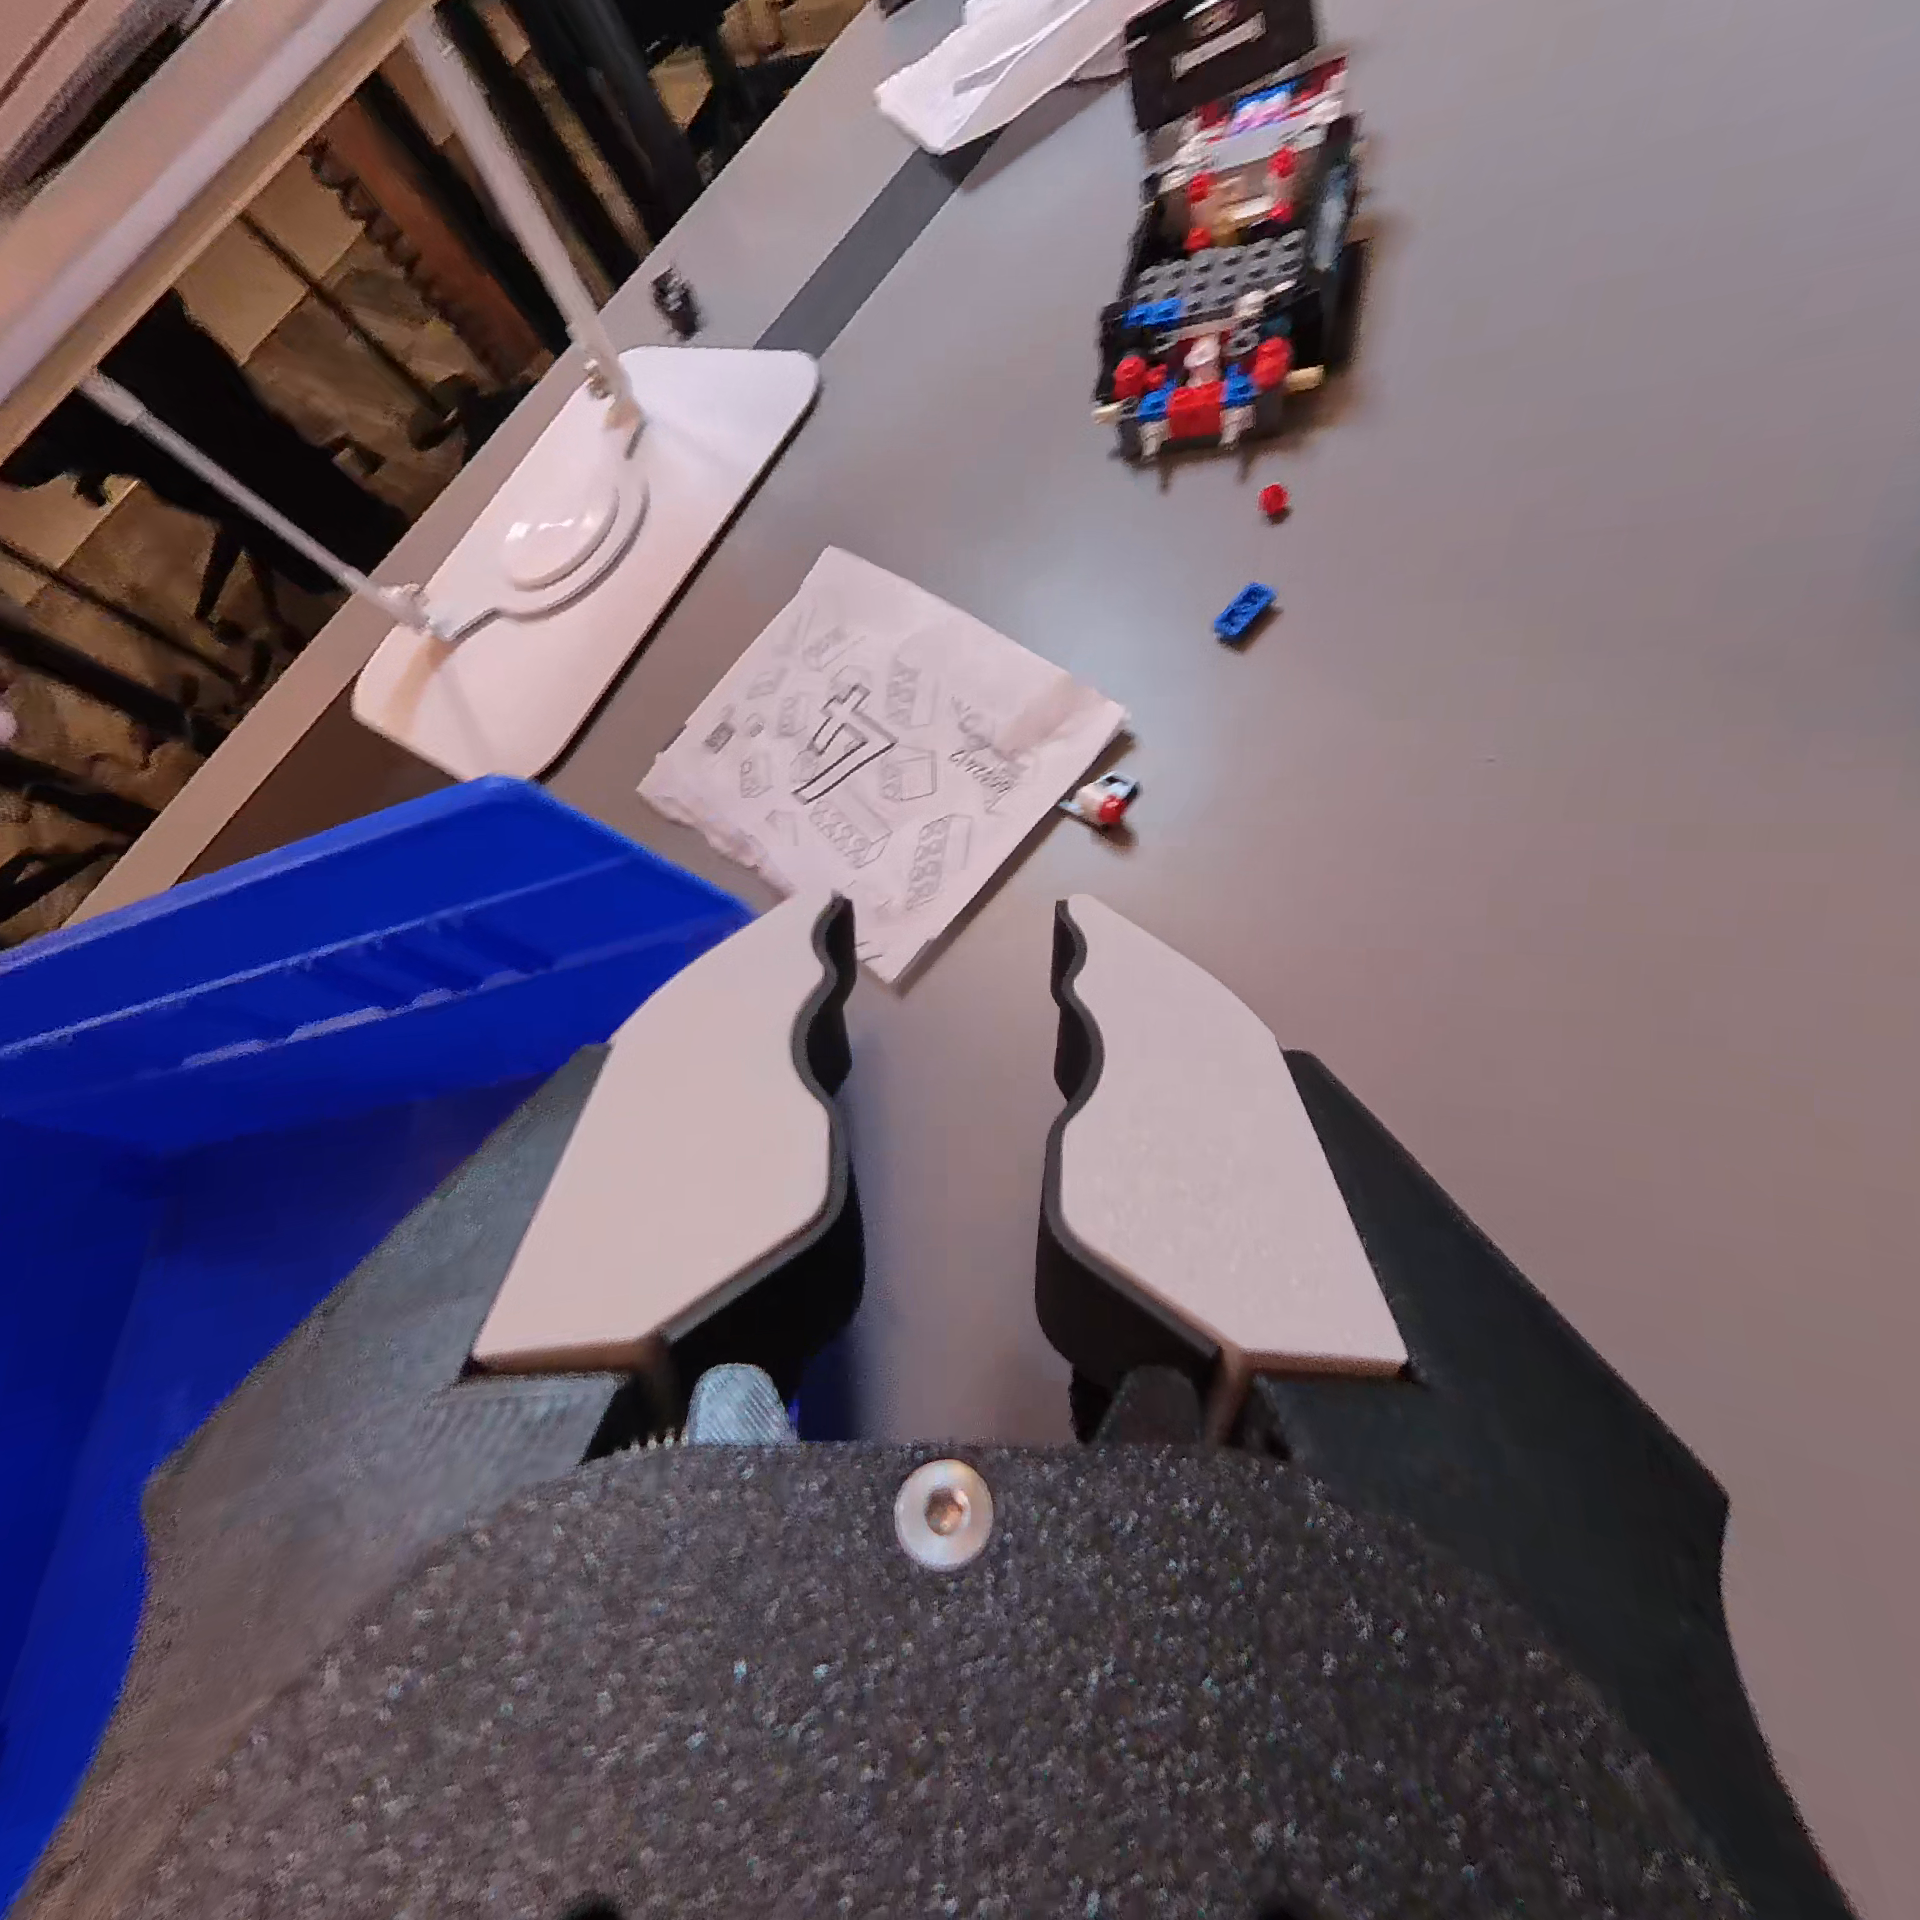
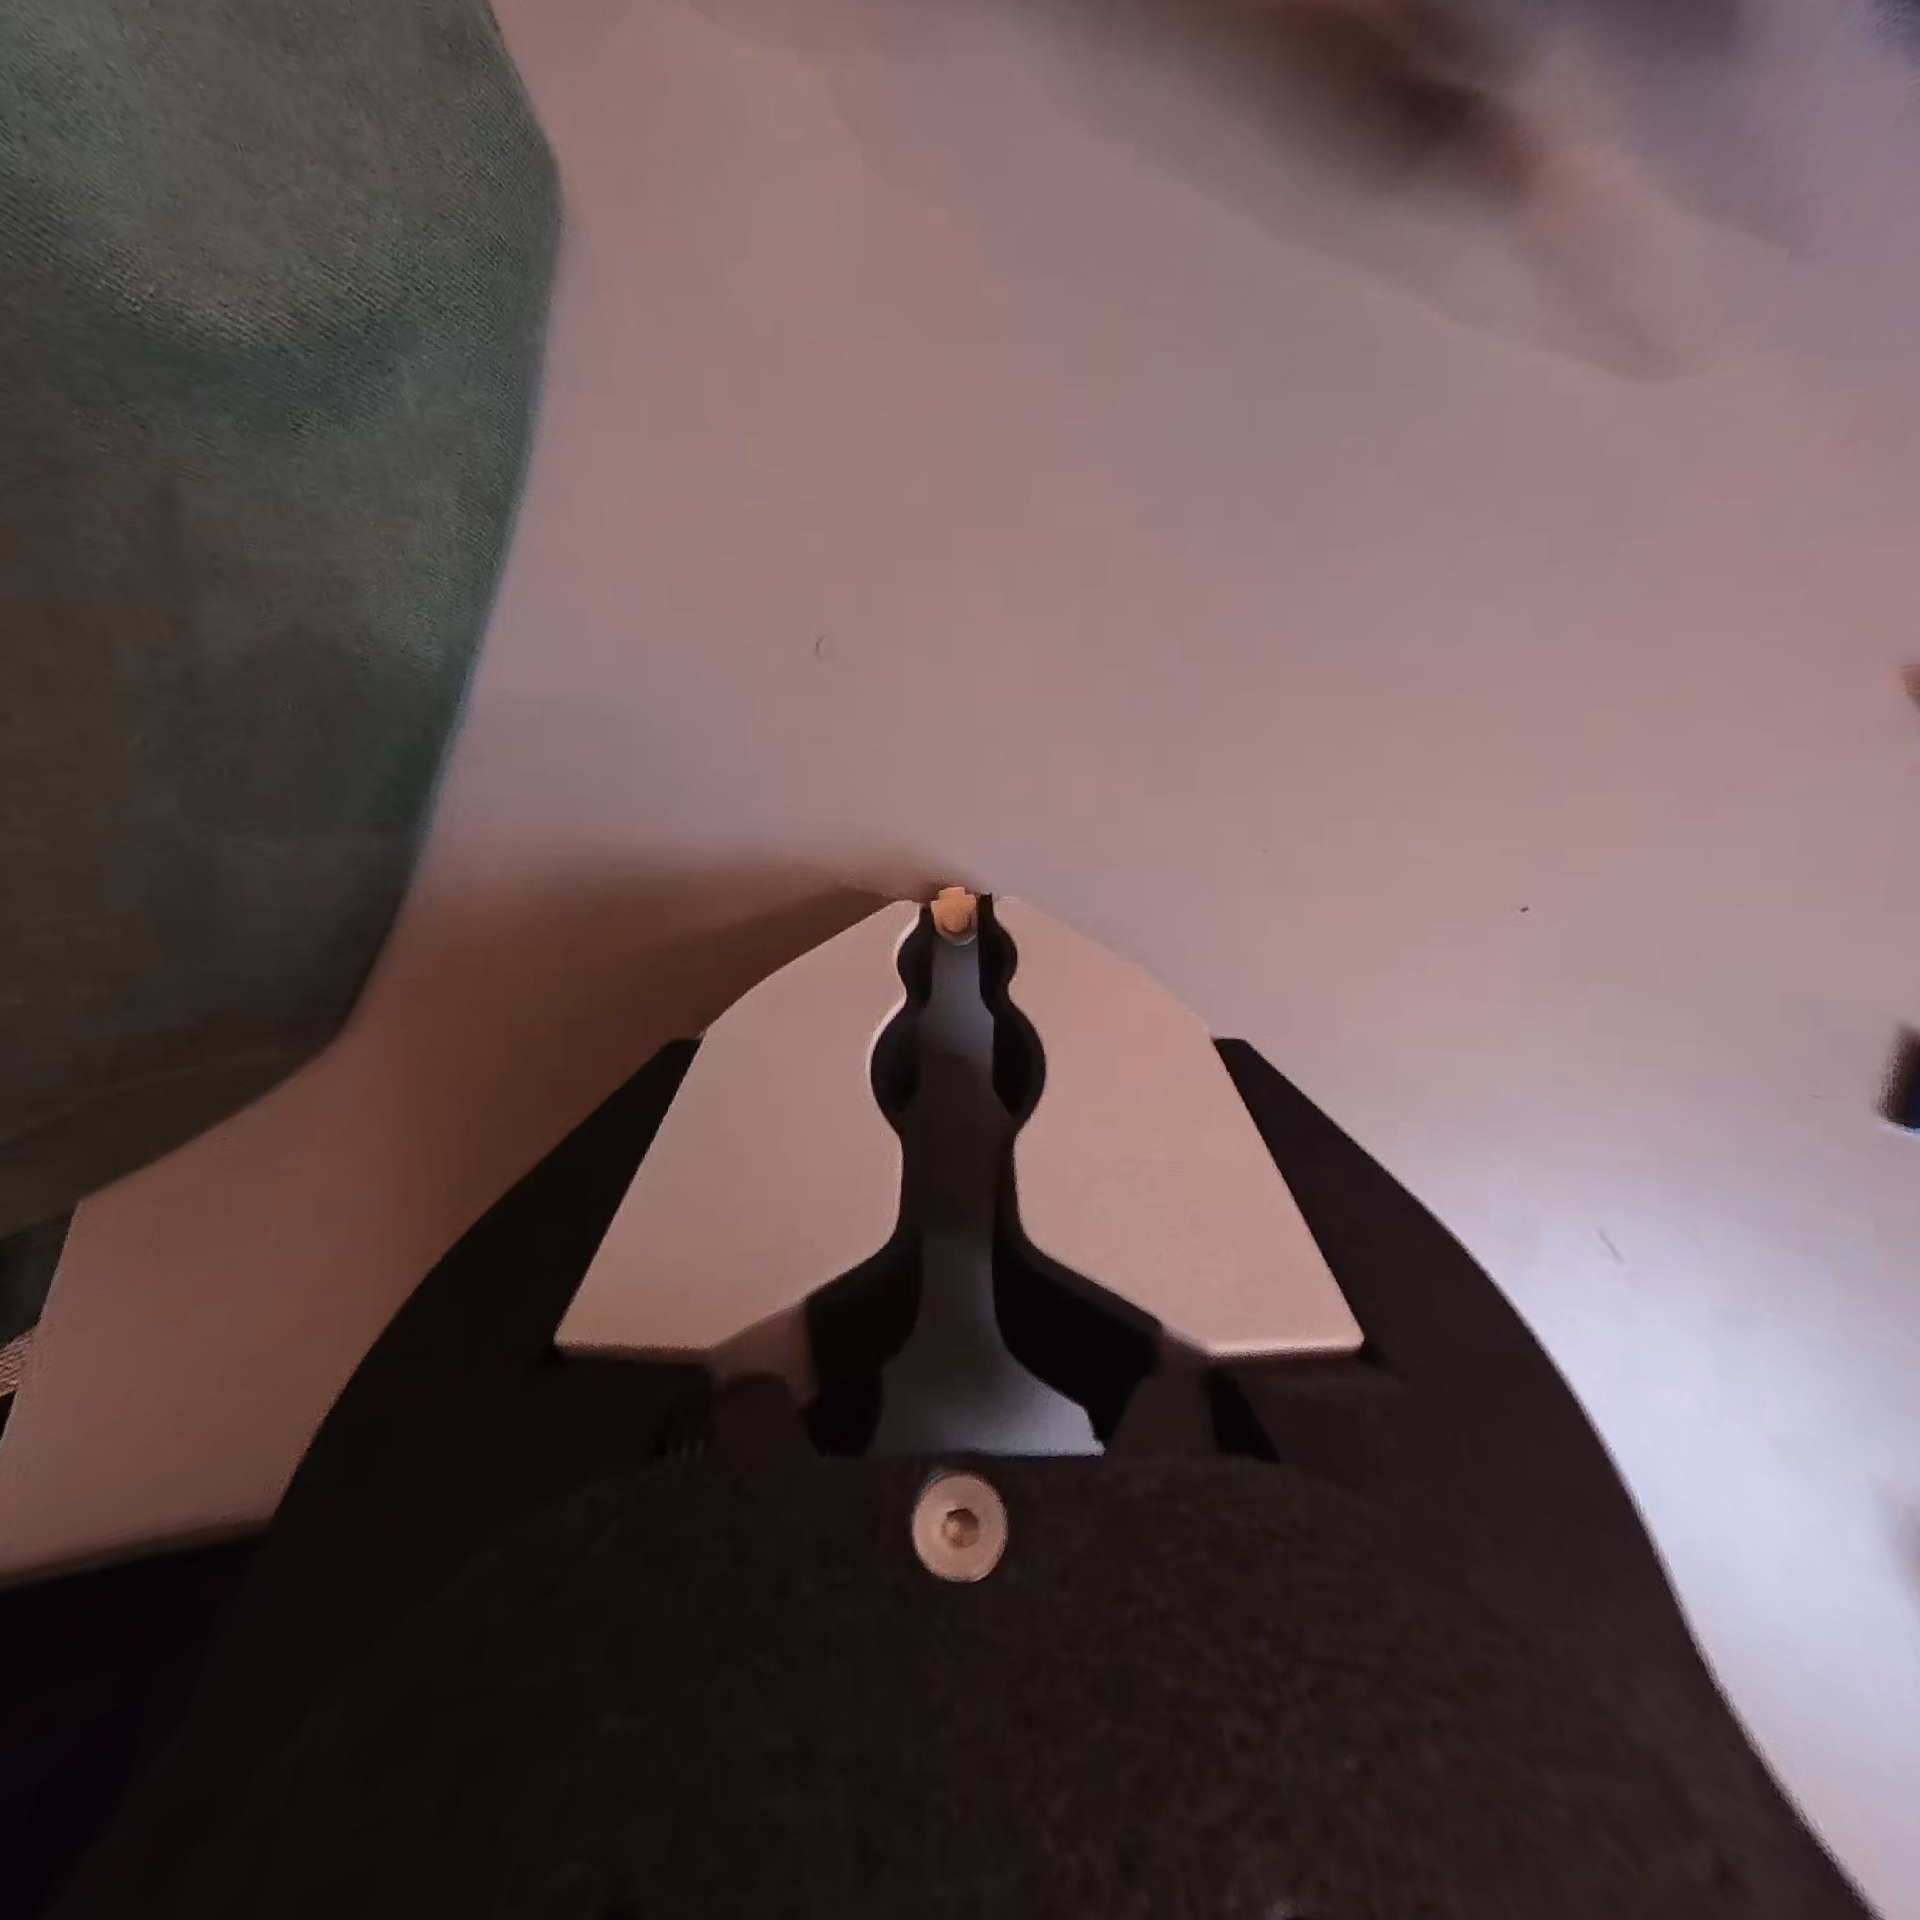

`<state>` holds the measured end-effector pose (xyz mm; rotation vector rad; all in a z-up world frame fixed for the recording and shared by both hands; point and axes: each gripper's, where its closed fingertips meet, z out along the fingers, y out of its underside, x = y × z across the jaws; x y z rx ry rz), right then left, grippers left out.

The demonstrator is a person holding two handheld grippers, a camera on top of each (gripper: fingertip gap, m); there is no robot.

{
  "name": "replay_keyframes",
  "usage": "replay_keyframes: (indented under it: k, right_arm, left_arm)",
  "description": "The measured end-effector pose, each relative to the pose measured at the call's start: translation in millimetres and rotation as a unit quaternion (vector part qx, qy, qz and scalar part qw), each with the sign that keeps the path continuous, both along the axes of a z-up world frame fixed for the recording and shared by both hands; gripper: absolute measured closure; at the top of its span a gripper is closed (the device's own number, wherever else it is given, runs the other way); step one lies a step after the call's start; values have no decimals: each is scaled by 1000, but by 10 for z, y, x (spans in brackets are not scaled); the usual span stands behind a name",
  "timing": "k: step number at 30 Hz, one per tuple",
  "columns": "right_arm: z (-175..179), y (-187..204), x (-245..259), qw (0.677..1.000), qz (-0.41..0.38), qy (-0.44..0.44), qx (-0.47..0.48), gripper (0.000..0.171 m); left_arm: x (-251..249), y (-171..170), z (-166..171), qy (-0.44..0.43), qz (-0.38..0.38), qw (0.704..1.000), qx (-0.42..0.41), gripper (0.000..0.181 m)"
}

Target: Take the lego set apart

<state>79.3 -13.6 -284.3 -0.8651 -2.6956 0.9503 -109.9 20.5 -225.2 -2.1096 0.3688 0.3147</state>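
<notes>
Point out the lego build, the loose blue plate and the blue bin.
lego build [image 1: 1231, 301]: left wrist view, on its grey studded middle plate.
loose blue plate [image 1: 1245, 610]: left wrist view, on its top face.
blue bin [image 1: 312, 997]: left wrist view, on its ribbed rim.

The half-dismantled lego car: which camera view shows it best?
The left wrist view. The lego car sits on the grey table far ahead of the open left gripper, slightly blurred but whole. The right wrist view shows none of it, only the right gripper pinching a tiny tan piece.
</notes>
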Motion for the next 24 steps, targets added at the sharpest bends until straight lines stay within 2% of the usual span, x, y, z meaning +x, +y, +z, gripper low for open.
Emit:
replay_keyframes:
  k: [3, 5, 7, 10, 14, 24]
  right_arm:
    - [97, 37, -137, 999, -27, 37, -19, 163]
    - [278, 105, -322, 992, -74, 84, -56, 163]
    - [507, 148, -457, 979, -110, 128, -110, 163]
    - [809, 49, -494, 956, -124, 134, -228, 163]
    - [1033, -22, -497, 915, -132, 78, -372, 163]
    - [1079, 10, -561, 875, -163, 15, -456, 163]
  left_arm:
    - [439, -21, 48, -28, -118, 992, 15, 152]
    - [891, -127, 138, -51, -234, 970, 37, 156]
    - [1188, -207, 195, -52, -296, 952, 54, 163]
    - [1342, -200, 246, -9, -315, 945, 88, 159]
    - [1451, -228, 368, 31, -330, 934, 131, 163]
    - [1401, -198, 439, 96, -308, 933, 162, 171]
